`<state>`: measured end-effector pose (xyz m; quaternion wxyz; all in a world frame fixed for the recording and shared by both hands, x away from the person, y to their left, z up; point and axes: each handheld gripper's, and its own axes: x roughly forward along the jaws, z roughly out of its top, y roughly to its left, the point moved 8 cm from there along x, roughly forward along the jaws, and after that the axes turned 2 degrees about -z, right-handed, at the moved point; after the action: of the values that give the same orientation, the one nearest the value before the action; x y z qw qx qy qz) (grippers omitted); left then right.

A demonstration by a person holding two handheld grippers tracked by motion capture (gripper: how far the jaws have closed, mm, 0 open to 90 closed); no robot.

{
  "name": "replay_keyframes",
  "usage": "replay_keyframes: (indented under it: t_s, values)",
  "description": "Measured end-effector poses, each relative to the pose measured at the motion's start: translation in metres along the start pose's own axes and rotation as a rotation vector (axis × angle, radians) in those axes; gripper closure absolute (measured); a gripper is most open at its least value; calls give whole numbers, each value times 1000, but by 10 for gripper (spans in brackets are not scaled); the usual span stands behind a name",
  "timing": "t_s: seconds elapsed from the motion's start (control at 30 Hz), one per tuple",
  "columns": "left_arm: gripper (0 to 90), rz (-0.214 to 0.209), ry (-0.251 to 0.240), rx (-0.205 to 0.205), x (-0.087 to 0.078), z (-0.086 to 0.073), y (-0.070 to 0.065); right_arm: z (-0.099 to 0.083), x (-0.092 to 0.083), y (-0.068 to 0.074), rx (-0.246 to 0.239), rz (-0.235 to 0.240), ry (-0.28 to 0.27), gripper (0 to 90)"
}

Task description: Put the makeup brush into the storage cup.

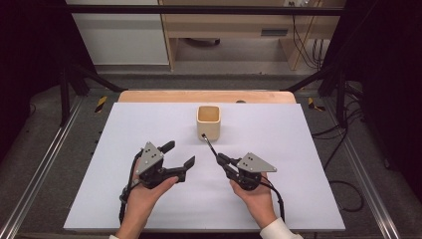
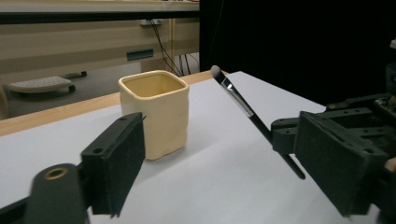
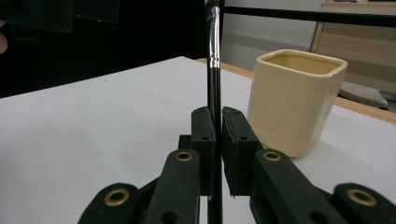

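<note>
Presently the right tongs (image 1: pixel 220 160) pinch a black brush (image 1: pixel 209 146) by its handle, its tip just before the cream cup (image 1: pixel 209 121) on the white surface (image 1: pixel 278 149). Bristles appear pale, though blurred. Left tongs (image 1: pixel 180 155) stand spread, nothing between them.

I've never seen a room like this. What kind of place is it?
Probably a lab or workshop set up for recording. A white table stands inside a black metal frame, cables hang by a wooden bench, and a person holds a gripper in each hand.
</note>
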<state>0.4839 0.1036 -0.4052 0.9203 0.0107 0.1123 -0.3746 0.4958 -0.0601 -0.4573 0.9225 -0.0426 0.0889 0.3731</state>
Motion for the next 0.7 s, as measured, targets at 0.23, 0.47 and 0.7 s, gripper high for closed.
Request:
replay_keyframes:
  t_s: [0.23, 0.47, 0.7]
  values:
    - [308, -33, 6, -35, 9, -2, -6, 2, 4, 10, -22, 18, -17, 836]
    - [384, -34, 32, -91, 18, -9, -3, 2, 8, 17, -32, 33, -23, 836]
    - [462, -55, 45, -159, 25, -16, 0, 1, 11, 27, -47, 56, -20, 836]
